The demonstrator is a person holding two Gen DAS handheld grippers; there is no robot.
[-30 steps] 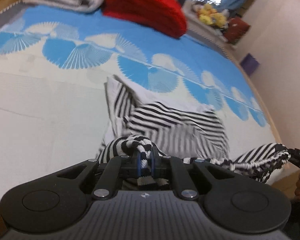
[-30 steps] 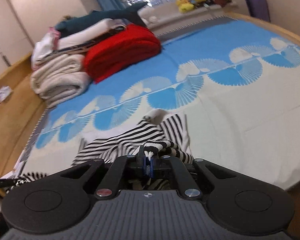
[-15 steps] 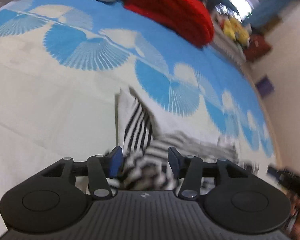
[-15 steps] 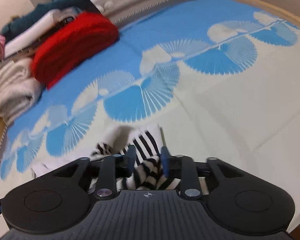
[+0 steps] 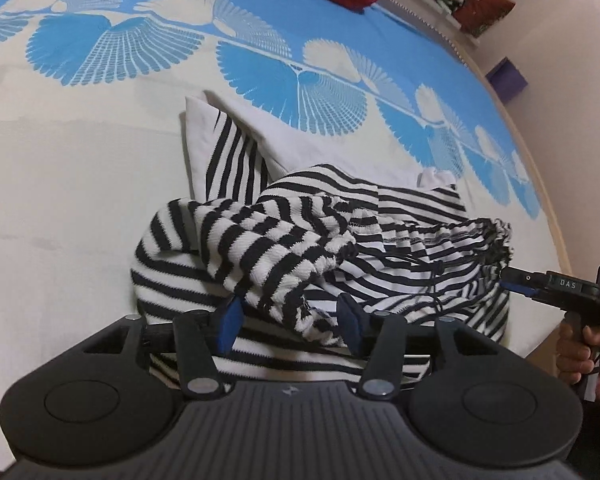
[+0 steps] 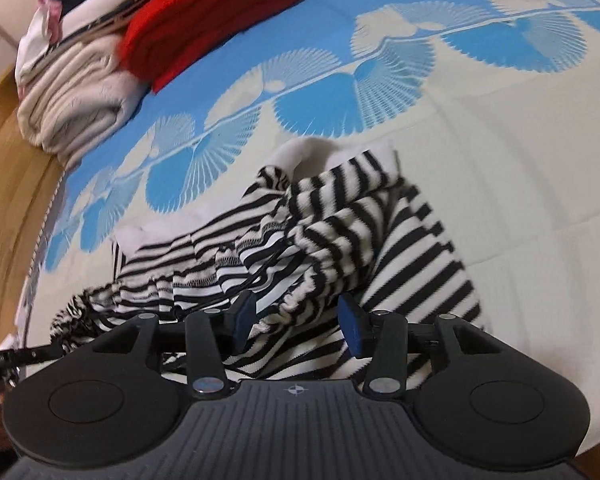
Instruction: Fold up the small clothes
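While both sets of fingers stand released, the black-and-white striped garment (image 5: 324, 240) lies crumpled on the bed's cream and blue fan-patterned cover (image 5: 80, 184), near its front edge. The left gripper (image 5: 290, 318) has just been narrowing and the right gripper (image 6: 298, 318) widening; a ribbed knit fold sags loose between each pair of blue pads, not pinched. Far behind sit a folded red knit (image 6: 204, 20) and a cream blanket (image 6: 76, 96), both cut off. A hand (image 5: 584, 346) shows at the right margin.
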